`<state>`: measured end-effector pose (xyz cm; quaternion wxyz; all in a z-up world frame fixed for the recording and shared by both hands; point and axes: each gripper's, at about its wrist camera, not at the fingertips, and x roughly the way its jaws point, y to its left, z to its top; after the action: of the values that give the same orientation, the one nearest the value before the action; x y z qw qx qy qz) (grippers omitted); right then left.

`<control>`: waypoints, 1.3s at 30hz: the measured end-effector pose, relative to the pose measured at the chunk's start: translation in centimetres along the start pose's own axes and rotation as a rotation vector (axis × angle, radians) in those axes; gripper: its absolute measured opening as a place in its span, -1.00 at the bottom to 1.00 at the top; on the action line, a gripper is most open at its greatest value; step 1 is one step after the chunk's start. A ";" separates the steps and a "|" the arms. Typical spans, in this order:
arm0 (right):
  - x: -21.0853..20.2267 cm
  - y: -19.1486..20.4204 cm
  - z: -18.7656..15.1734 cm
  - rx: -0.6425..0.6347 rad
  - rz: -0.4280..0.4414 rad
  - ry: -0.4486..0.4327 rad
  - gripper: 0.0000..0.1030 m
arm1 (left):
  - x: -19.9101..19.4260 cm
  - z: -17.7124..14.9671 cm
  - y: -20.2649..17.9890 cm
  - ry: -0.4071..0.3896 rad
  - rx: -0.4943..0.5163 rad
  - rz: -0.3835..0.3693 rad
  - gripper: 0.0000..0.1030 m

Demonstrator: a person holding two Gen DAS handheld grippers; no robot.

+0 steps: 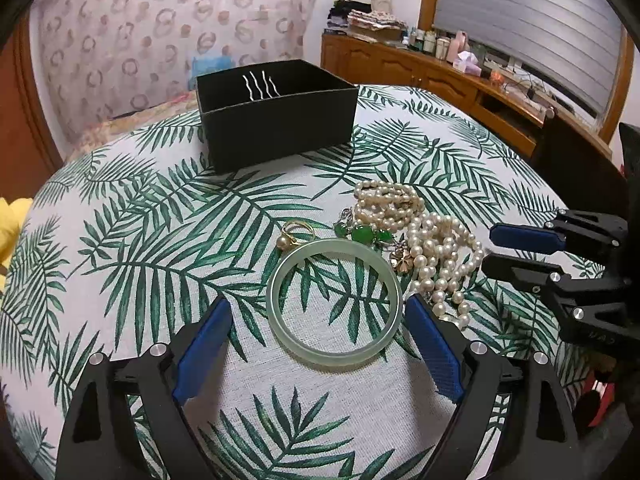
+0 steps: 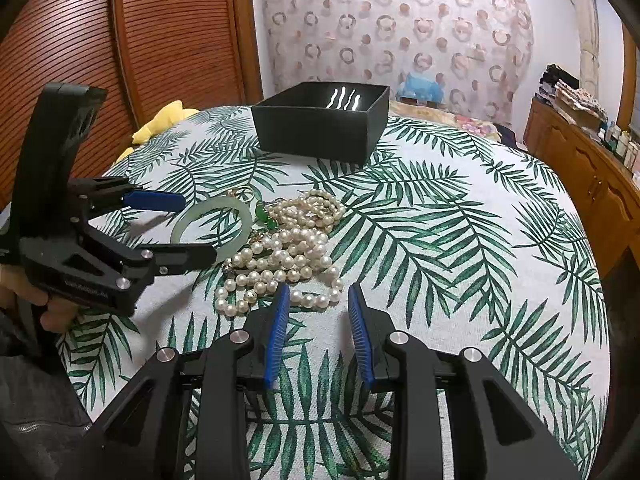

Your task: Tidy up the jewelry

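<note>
The left gripper [image 1: 318, 312] has its blue-padded jaws spread wide on either side of the pale green jade bangle [image 1: 335, 303], which lies flat on the palm-leaf tablecloth [image 1: 160, 264] just in front of the heap of white pearl necklaces [image 1: 436, 252]; nothing is pinched yet. A good grasp probably means closing across one side of the rim, since the smooth stone could slip, then carrying it to the open black box [image 1: 276, 120] beyond. The right gripper [image 2: 318, 300] hovers empty, jaws partly apart, at the near edge of the pearls.
</note>
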<state>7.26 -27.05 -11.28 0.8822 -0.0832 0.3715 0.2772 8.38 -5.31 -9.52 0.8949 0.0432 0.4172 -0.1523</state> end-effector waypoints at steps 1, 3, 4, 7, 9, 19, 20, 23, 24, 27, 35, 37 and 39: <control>0.0 -0.1 0.0 0.003 0.002 0.000 -0.37 | 0.0 0.0 0.0 -0.001 -0.002 0.000 0.64; 0.0 -0.2 0.0 0.013 0.007 0.002 -0.37 | 0.0 0.0 0.0 0.000 -0.001 0.007 0.64; 0.1 -0.4 0.0 0.017 0.008 0.003 -0.37 | 0.0 0.1 -0.1 0.001 0.001 0.011 0.63; 0.1 -0.5 -0.1 0.022 0.014 0.008 -0.37 | -0.1 0.2 -0.5 -0.012 0.019 0.000 0.30; 0.2 -0.6 0.0 0.021 0.015 0.015 -0.37 | -0.1 0.2 -0.5 -0.012 0.021 -0.004 0.30; 0.5 -0.5 0.1 0.030 0.012 0.020 -0.37 | -2.6 0.6 0.6 -0.044 0.011 0.017 0.26; 0.5 -0.6 0.1 0.033 0.012 0.018 -0.37 | -3.2 0.6 0.8 -0.055 0.009 0.019 0.25; 0.4 -0.7 0.1 0.038 0.010 0.016 -0.37 | -4.5 0.6 1.0 -0.078 -0.004 0.015 0.24; 0.4 -0.7 0.1 0.036 0.007 0.018 -0.37 | -5.0 0.6 1.0 -0.088 -0.003 0.014 0.24; 0.4 -0.7 0.4 0.028 0.000 0.026 -0.37 | -6.1 0.7 0.8 -0.118 -0.001 0.010 0.23; 1.1 -0.6 1.1 -0.010 0.005 0.062 -0.37 | -7.5 0.3 0.4 -0.151 0.002 -0.010 0.22; 1.2 -0.4 1.3 -0.024 0.008 0.067 -0.37 | -7.5 0.3 0.5 -0.151 -0.001 -0.016 0.22; 1.3 -0.3 1.5 -0.035 0.002 0.073 -0.51 | -7.5 0.2 0.5 -0.153 -0.002 -0.014 0.22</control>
<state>9.10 -26.24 -11.10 0.8661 -0.1085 0.3985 0.2814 4.14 -3.13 -3.66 0.9231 0.0277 0.3481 -0.1611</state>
